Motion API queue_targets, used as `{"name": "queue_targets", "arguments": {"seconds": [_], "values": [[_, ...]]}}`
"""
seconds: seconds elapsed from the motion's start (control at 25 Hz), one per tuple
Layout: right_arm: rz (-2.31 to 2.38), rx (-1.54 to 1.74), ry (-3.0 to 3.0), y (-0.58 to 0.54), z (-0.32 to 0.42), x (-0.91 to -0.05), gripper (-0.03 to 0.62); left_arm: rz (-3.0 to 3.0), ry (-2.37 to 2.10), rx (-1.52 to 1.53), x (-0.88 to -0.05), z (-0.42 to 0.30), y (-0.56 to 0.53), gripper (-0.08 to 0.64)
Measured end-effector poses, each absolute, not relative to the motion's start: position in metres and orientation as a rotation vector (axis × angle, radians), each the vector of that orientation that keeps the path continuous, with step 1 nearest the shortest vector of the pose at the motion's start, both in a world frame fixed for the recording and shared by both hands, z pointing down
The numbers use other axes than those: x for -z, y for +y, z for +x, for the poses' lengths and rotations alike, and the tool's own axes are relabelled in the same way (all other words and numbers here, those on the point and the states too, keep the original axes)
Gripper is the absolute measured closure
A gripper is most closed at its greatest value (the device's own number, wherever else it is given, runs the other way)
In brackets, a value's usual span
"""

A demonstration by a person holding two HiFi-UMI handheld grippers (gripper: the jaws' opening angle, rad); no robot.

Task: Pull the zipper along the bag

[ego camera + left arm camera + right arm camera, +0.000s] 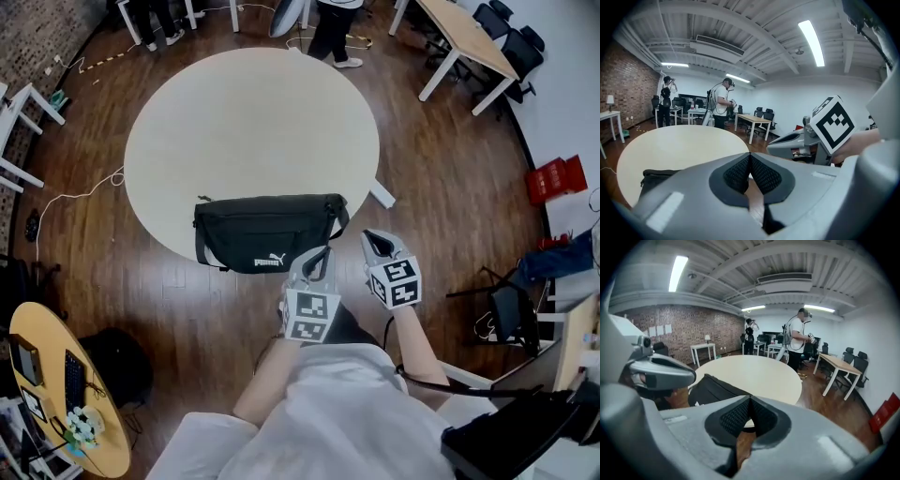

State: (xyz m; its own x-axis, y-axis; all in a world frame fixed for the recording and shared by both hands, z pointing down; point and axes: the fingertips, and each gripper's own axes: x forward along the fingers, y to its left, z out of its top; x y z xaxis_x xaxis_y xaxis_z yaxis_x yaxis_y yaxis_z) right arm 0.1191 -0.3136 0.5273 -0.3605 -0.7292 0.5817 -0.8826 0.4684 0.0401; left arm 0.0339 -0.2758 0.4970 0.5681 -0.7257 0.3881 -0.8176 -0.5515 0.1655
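The bag [267,232] lies at the near edge of the bench [253,122], within my easy reach. My left tongs [316,258] and right tongs [379,241] hover just beside it, both closed on nothing. I judge the pull not yet begun.

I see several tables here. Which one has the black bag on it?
The big round pale table in the middle; the black bag lies at its near edge. The smaller round yellow table holds a keyboard.
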Motion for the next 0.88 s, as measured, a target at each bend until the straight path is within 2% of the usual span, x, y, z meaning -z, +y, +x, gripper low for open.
{"name": "queue_targets", "arguments": {"seconds": [0.52,0.6,0.88], "values": [[0.777,-0.688,-2.104,-0.441,0.135,-0.647,0.604,2.338,-1.310,-0.724,-0.577,0.090,-0.353,0.539],[0.693,-0.719,-2.072,-0.460,0.132,-0.666,0.604,2.296,-1.295,-0.781,-0.595,0.096,-0.363,0.463],[0.341,-0.837,-1.950,-0.472,0.109,-0.732,0.604,2.194,-1.282,-1.004,-0.656,0.111,-0.390,0.382]]}}
